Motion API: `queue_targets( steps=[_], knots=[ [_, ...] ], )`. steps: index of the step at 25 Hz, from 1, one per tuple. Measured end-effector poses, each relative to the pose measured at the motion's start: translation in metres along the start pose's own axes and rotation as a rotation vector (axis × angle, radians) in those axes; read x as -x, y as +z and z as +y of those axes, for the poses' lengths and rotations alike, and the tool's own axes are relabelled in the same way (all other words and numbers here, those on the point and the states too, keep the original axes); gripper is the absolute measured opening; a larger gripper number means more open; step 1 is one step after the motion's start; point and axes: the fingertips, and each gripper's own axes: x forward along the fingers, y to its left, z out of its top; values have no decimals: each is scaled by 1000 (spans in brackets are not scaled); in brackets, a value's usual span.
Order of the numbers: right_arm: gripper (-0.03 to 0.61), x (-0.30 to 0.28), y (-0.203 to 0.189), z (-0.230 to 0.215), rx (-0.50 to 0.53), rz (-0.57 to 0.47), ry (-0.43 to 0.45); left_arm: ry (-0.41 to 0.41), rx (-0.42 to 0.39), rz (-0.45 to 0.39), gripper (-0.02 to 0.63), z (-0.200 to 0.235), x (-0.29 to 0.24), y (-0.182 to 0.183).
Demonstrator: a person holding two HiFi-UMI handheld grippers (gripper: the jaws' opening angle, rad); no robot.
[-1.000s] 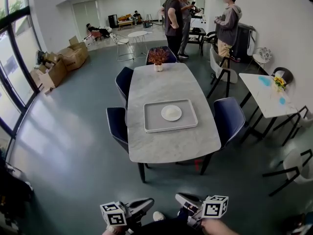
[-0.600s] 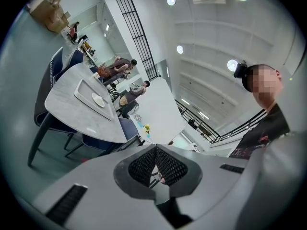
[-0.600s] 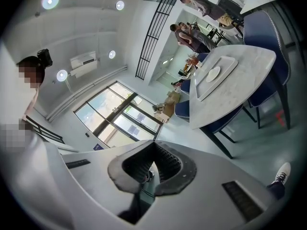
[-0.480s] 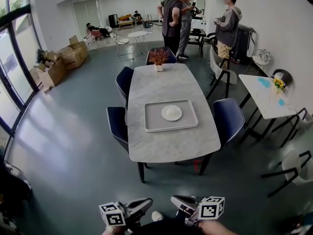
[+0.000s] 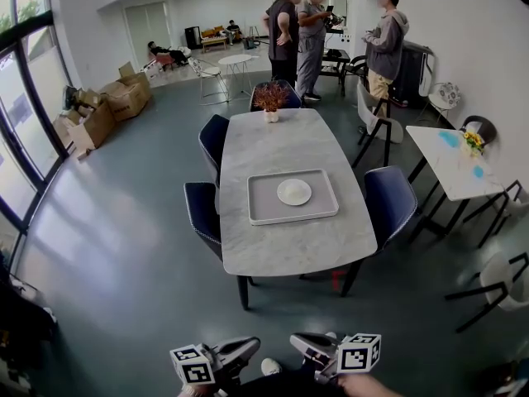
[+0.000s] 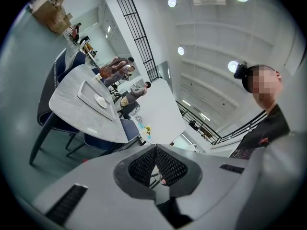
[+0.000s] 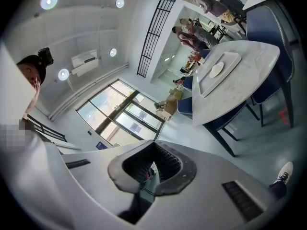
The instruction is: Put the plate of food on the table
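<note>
A white plate (image 5: 294,192) lies on a grey tray (image 5: 263,205) in the middle of a long marble table (image 5: 289,242), well ahead of me across open floor. Whether food is on the plate is too small to tell. Both grippers sit low at the bottom edge of the head view, far from the table. My left gripper (image 5: 250,342) and right gripper (image 5: 297,339) are shut and hold nothing. In the left gripper view the plate (image 6: 100,100) shows far off at upper left. The right gripper view has the plate (image 7: 217,70) far off at upper right.
Dark blue chairs (image 5: 201,209) (image 5: 391,198) flank the table, and a potted plant (image 5: 270,98) stands at its far end. Three people (image 5: 291,23) stand beyond it. A white side table (image 5: 446,164) is at right, cardboard boxes (image 5: 103,110) by the windows at left.
The right gripper has drifted slightly left and lower in the head view. The table sits a touch further right in the frame. The people at the back have shifted.
</note>
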Motion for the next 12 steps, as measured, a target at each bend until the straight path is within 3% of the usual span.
queue_targets(
  steps=[9,12],
  knots=[
    [9,-5,-1,-1,-4,-11,18,-6,-13,3,8,2,1,2],
    [9,-4,2,-5,-1,-2,-11,-3,-13,3,8,2,-1,4]
  ],
)
